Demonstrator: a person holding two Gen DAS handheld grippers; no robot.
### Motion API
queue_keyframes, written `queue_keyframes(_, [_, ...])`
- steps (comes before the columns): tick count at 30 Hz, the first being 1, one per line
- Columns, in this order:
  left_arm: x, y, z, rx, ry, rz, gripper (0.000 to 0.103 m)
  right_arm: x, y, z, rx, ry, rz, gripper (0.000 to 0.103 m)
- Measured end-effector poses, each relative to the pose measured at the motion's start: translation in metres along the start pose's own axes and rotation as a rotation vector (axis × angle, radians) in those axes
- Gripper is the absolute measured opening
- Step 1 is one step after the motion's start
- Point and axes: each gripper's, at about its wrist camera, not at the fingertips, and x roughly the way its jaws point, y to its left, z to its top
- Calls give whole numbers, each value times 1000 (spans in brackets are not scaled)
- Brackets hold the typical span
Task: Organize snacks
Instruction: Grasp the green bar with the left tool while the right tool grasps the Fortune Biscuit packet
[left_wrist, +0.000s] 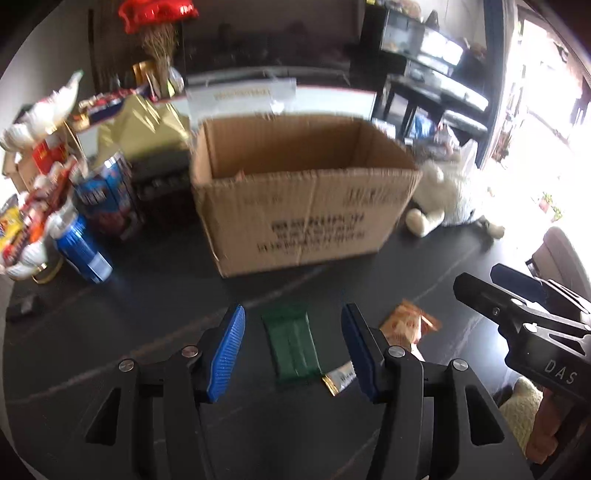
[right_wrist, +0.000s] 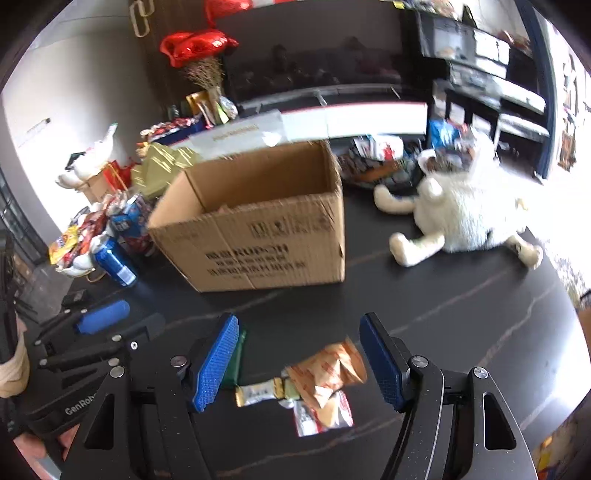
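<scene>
An open cardboard box (left_wrist: 303, 206) stands on the dark table, also in the right wrist view (right_wrist: 258, 236). My left gripper (left_wrist: 291, 332) is open, its blue pads either side of a green snack packet (left_wrist: 291, 343) lying flat. A gold-and-white bar (left_wrist: 340, 380) and an orange packet (left_wrist: 406, 325) lie to its right. My right gripper (right_wrist: 299, 347) is open above the orange packet (right_wrist: 328, 369), the gold-and-white bar (right_wrist: 258, 395) and a red-and-white packet (right_wrist: 317, 417). The green packet (right_wrist: 238, 358) peeks out beside its left pad.
A white plush toy (right_wrist: 465, 218) lies right of the box. Blue cans (left_wrist: 83, 247) and a pile of snack bags (left_wrist: 33, 206) crowd the table's left side. My right gripper shows at the left wrist view's right edge (left_wrist: 517, 306); my left gripper shows in the right wrist view (right_wrist: 96, 325).
</scene>
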Motion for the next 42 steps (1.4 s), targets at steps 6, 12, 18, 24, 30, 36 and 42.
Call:
queue_keyframes(6, [32,-1,-8,-3,86,3,56,33,-24,-12,106,123,-12,69])
queue_keyframes(12, [60,6,-13,-41,158,-3,57,60,-28,-22,148,220,-5,69])
queue_keyframes(18, [79,7,-20,-58,197,2,57,75,-29,-28,164,269,-21,69])
queue_keyframes(24, [98,2,-25,-53,232,9,58,85,-35,-32,203,300,-19,69])
queue_keyframes(30, [112,0,-30,-47,256,12,58,93,-37,-36,200,318,-46,69])
queue_keyframes(36, [121,-1,-34,-41,255,30,58,100,-38,-38,202,340,-56,69])
queue_keyframes(42, [130,-5,-39,-35,255,59,57,111,-38,-41,205,362,-54,69])
